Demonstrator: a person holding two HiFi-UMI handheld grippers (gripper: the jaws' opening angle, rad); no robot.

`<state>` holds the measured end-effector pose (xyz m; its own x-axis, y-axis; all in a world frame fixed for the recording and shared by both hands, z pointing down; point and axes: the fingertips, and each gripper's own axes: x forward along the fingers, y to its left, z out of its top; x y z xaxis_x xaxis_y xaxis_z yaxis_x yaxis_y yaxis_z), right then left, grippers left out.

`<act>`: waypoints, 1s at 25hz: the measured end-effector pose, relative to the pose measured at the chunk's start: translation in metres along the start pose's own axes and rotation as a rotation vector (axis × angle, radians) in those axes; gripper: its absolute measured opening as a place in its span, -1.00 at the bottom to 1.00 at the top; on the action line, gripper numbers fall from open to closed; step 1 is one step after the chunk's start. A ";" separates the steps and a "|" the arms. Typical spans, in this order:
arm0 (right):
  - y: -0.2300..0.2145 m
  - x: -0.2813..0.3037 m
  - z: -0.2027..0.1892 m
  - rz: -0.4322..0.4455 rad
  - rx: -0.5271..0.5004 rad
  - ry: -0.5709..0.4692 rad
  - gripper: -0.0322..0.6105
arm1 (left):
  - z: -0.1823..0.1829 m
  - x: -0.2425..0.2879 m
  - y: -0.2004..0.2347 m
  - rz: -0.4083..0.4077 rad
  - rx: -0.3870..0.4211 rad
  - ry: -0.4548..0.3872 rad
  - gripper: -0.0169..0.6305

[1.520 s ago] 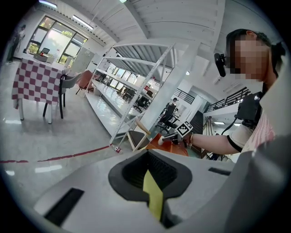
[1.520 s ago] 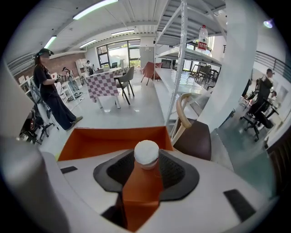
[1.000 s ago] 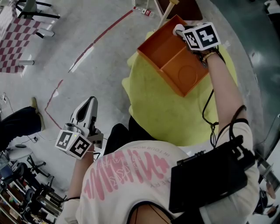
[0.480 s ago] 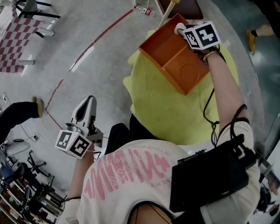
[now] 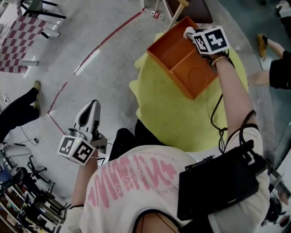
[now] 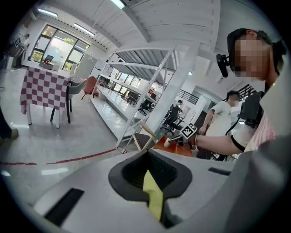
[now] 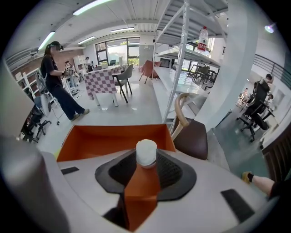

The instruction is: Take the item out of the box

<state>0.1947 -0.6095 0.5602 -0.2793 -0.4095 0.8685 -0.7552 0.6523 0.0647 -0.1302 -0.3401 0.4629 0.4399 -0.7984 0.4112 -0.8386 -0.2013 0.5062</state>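
Note:
An orange box (image 5: 158, 53) stands open on a yellow cloth (image 5: 173, 113). My right gripper (image 5: 187, 33) hangs over the box's far corner. It is shut on an orange bottle with a white cap (image 5: 188, 31). In the right gripper view the bottle (image 7: 142, 186) fills the gap between the jaws, with the box's wall (image 7: 104, 136) behind it. These jaws have just been closing on the bottle. My left gripper (image 5: 93, 107) is held over the floor at the lower left, away from the cloth. It is shut with nothing in it (image 6: 145, 170).
A brown chair (image 5: 184, 6) stands just beyond the box, by a metal rack (image 7: 182, 54). Red tape lines (image 5: 97, 48) cross the floor. A checked table (image 5: 18, 41) is at the far left. One person's legs (image 5: 18, 111) are at the left, another's (image 5: 273, 68) at the right.
Both grippers keep their places and the bottle stays in the right one. The person at the left has stepped further on, and another person has walked in at the right.

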 end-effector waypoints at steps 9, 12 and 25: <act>0.004 -0.003 0.002 0.005 0.005 -0.016 -0.49 | 0.002 -0.011 0.002 0.021 0.000 -0.008 -0.93; 0.006 -0.005 0.005 0.004 -0.003 -0.030 -0.49 | 0.004 -0.012 0.001 0.020 0.000 -0.012 -0.93; 0.009 -0.046 0.023 -0.042 0.132 -0.195 -0.49 | 0.014 -0.024 -0.001 -0.007 0.017 -0.046 -0.93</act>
<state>0.1869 -0.5998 0.5097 -0.3454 -0.5582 0.7544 -0.8359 0.5483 0.0229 -0.1446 -0.3293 0.4418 0.4304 -0.8224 0.3720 -0.8411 -0.2159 0.4959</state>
